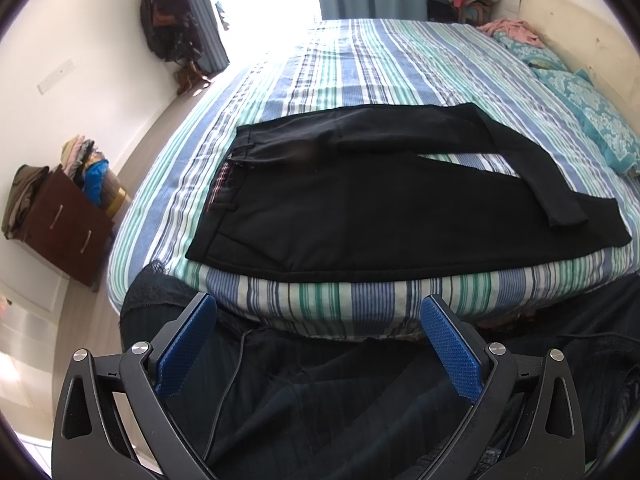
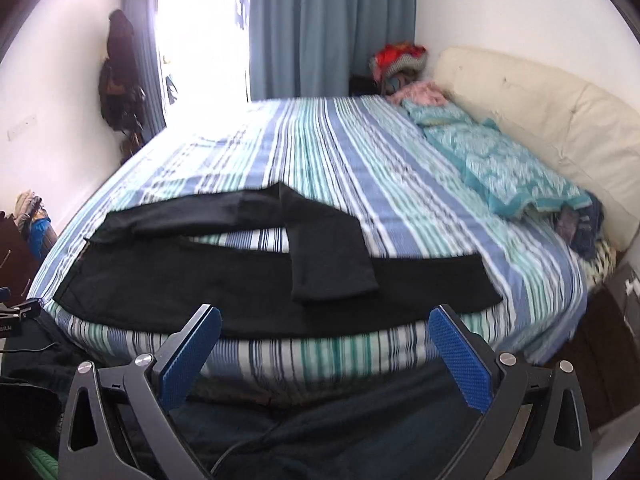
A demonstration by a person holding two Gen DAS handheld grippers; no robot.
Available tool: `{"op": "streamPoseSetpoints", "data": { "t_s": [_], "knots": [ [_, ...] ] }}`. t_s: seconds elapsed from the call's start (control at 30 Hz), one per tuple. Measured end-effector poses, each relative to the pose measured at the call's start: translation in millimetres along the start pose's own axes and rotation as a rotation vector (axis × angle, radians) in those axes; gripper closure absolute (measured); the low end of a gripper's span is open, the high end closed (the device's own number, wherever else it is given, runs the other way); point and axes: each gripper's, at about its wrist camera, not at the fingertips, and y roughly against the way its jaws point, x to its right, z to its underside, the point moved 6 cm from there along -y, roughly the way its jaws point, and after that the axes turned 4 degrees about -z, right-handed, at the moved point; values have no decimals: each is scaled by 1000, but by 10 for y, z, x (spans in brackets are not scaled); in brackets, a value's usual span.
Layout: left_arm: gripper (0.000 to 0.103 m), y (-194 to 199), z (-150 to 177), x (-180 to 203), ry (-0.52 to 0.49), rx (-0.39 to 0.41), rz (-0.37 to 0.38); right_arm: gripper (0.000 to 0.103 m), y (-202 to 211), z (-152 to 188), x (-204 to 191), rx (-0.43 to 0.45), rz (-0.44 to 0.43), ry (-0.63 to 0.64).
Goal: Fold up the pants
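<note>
Black trousers (image 1: 360,208) lie on the striped bed (image 1: 360,64), one leg crossing the other; both grippers' jaws gape wide, empty.

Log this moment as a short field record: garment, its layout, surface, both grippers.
garment: black pants
layout: spread near the bed's front edge, waistband to the left; far leg bent back so its cuff lies across the near leg
surface: striped bedsheet
left gripper: open, empty, short of the bed
right gripper: open, empty, at the bed's edge
</note>
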Motion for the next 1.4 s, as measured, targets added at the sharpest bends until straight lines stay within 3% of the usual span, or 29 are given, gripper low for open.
{"op": "streamPoseSetpoints", "data": {
  "t_s": [0.03,0.07,0.13,0.17,0.2,0.23,0.3,0.43,0.5,0.57,0.6,0.63,0.83,1.0,1.17,1.3,1.4],
  "knots": [
    [1,-23,-7,-7,6,-6,4,0,-102,-60,60,27,3,42],
    [1,-48,-12,-16,14,-14,8,0,-329,-54,92,-24,-10,89],
    [1,-79,-22,-36,26,-25,8,4,-954,175,76,-263,-72,180],
    [1,-79,-26,-45,29,-26,3,13,-1181,310,17,-326,-114,232],
    [1,-78,-31,-44,30,-24,-4,32,-1350,422,-60,-349,-138,293],
    [1,-77,-31,-63,33,-24,-12,37,-1507,529,-143,-370,-154,354],
    [1,-93,-30,-95,43,-32,-24,37,-1830,670,-269,-429,-152,445],
    [1,-171,-31,-134,60,-65,-36,37,-2271,602,-333,-400,-143,490],
    [1,-207,-41,-134,60,-76,-42,37,-2479,702,-410,-444,-163,580],
    [1,-243,-53,-128,55,-85,-51,47,-2603,745,-422,-479,-202,629],
    [1,-261,-59,-120,53,-90,-55,78,-2595,676,-390,-468,-216,606],
    [1,-284,-63,-113,52,-96,-58,88,-2574,576,-323,-455,-191,584],
    [1,-544,-146,58,23,-161,-43,91,-2441,-400,321,-243,44,525],
    [1,-591,-474,271,-28,-113,-48,91,-2985,-1161,1025,-219,245,539],
    [1,-705,-818,452,-38,-81,-52,91,-3451,-2038,1835,-160,380,406],
    [1,-900,-1019,684,-51,-99,-35,91,-4030,-2319,2180,-184,399,333],
    [1,-1056,-1148,877,-83,-96,-40,91,-4441,-2168,2294,-230,401,324]
  ]
}}
